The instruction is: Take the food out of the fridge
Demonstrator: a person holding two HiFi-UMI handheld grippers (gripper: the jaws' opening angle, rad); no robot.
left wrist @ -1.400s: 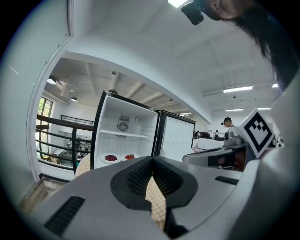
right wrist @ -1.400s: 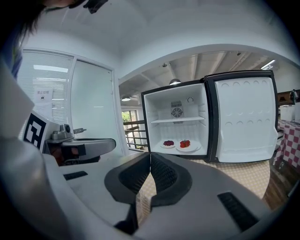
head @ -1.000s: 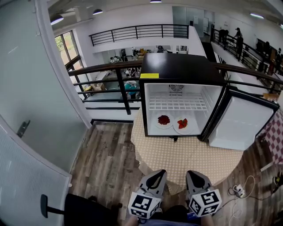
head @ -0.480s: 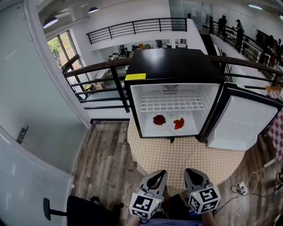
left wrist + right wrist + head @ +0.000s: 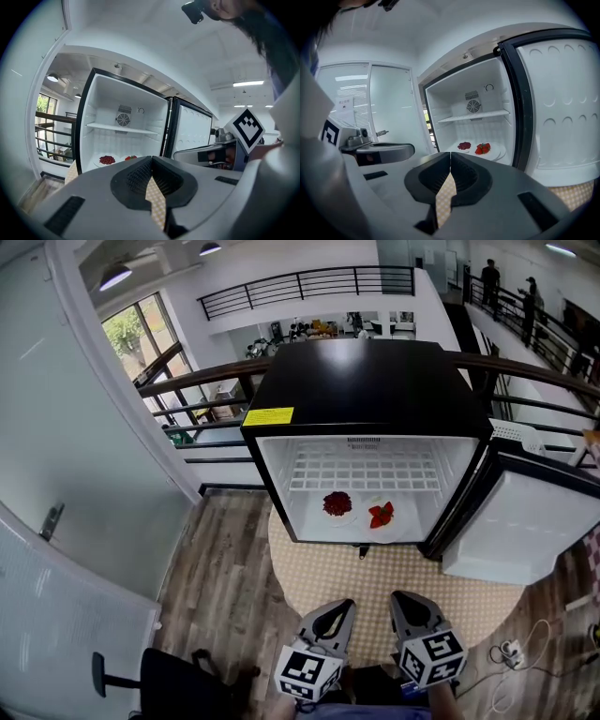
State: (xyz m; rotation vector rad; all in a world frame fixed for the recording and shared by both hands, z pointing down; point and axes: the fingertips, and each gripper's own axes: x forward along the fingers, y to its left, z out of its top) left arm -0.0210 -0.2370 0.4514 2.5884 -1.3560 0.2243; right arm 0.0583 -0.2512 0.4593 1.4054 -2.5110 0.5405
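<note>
Both tongs are clenched and hold nothing. The left tongs and the right tongs sit side by side, near each other but not touching. Each gripper view shows its jaws pressed tip to tip, with only a sliver of patterned mat visible through the hollow behind the tips. Behind each pair, nearer the person, is its marker cube: one on the left and one on the right.

Under the tongs and ahead of them lies a round beige mat on a wooden floor. A small black fridge stands on the far part of the mat, straight ahead of both tips and well apart from them. Its door is swung wide open, ahead of the right tongs and off to their right. A yellow label sits at the front left corner of the fridge top.

Inside the fridge, a white wire shelf crosses the upper part and carries nothing. The food is below it on the fridge floor, on two white plates just beside each other. The plate of dark red food lies ahead of the left tongs. The plate of red strawberries lies ahead of the gap between the two pairs.

Left of the left tongs, close to the person, is a black chair. Right of the right tongs, a white cable trails on the floor. Beyond the fridge runs a dark railing.
</note>
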